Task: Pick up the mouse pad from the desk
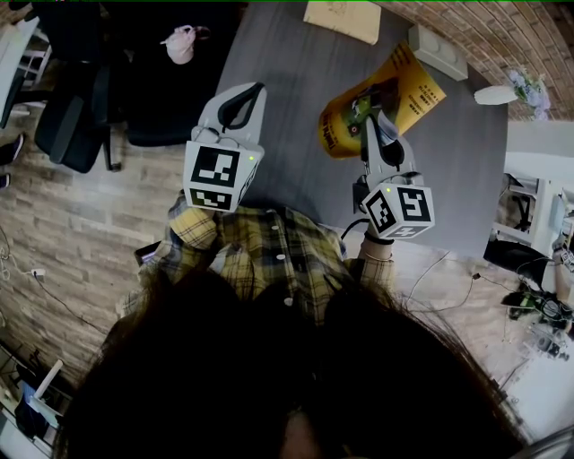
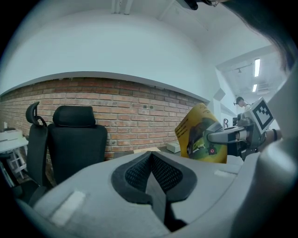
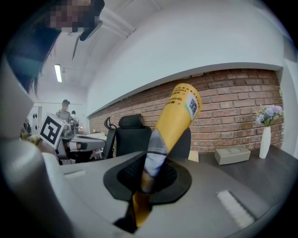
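Note:
The yellow mouse pad (image 1: 381, 100) with a green picture hangs curled above the grey desk (image 1: 287, 108), lifted off its top. My right gripper (image 1: 377, 116) is shut on its near edge; in the right gripper view the mouse pad (image 3: 174, 121) rises edge-on from between the closed jaws. My left gripper (image 1: 244, 100) is shut with nothing in it, held over the desk's left part, apart from the pad. From the left gripper view the mouse pad (image 2: 200, 135) shows to the right, with the right gripper (image 2: 219, 138) clamped on it.
A black office chair (image 1: 90, 99) stands left of the desk. A tan envelope (image 1: 343, 20) and a pale box (image 1: 437, 51) lie at the desk's far edge. A white vase with flowers (image 1: 507, 92) is at the far right. Brick wall behind.

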`<state>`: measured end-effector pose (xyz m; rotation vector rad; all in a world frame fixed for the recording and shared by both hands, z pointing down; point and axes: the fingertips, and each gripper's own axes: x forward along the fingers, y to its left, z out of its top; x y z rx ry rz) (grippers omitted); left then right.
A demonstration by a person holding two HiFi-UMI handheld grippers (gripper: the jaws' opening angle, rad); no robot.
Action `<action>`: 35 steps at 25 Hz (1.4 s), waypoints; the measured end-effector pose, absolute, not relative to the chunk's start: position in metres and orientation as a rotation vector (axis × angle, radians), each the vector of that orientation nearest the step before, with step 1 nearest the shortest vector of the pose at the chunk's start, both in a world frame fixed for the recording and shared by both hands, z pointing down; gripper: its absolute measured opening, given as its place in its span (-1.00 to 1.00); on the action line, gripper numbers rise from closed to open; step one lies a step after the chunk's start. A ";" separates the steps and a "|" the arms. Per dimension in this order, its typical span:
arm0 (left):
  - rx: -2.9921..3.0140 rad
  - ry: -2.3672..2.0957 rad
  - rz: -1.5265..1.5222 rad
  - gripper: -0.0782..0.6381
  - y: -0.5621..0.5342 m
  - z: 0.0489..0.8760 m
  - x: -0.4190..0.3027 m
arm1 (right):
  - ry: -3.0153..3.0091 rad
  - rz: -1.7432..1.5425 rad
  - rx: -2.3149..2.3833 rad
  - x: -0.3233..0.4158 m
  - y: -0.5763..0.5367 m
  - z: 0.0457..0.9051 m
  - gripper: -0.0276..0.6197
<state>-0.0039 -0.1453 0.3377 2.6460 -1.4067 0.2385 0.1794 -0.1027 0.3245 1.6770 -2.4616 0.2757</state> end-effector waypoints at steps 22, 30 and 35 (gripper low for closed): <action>2.645 -1.416 0.241 -0.79 -0.151 0.338 -0.005 | -2.456 0.308 1.688 0.183 -0.106 0.331 -0.85; 2.645 -1.413 0.244 -0.79 -0.153 0.339 -0.006 | -2.457 0.316 1.693 0.182 -0.107 0.331 -0.85; 2.642 -1.415 0.247 -0.79 -0.153 0.339 -0.007 | -2.462 0.327 1.692 0.182 -0.108 0.331 -0.85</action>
